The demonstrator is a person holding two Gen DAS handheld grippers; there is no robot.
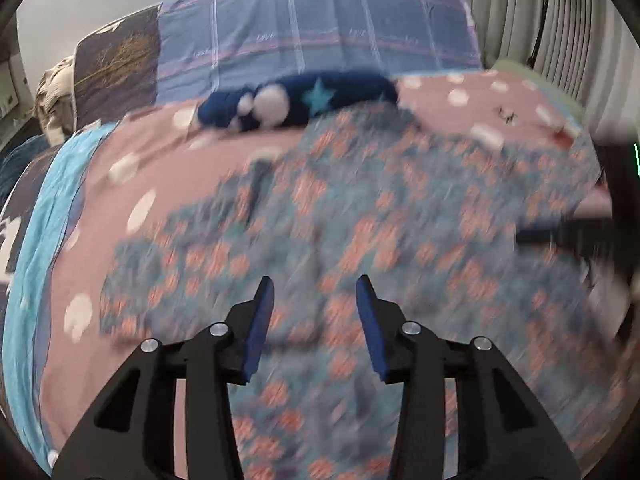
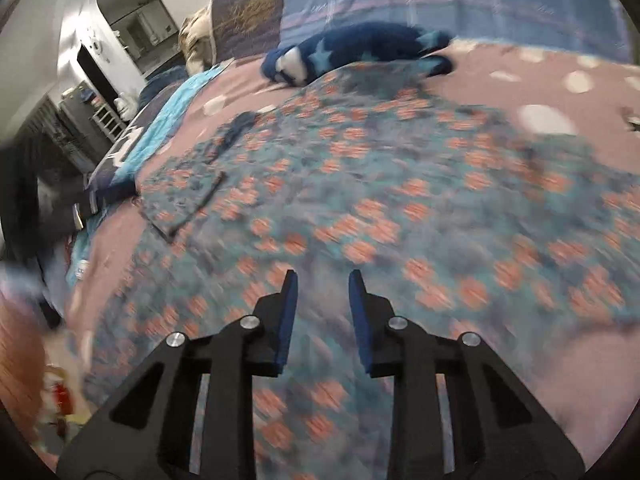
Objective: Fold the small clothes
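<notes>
Spread patterned garment (image 1: 360,220) lies flat and open to reach; only the navy star socks (image 1: 296,100) crowd its far edge.

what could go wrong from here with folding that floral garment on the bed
1. Both views are motion-blurred, so the floral garment's edges are hard to place; a grab could pinch the pink dotted bedsheet underneath too.
2. The left gripper and right gripper stand open over mid-fabric, not an edge, so closing there may bunch the cloth.
3. The navy star garment touches its far edge and could get dragged along.
</notes>
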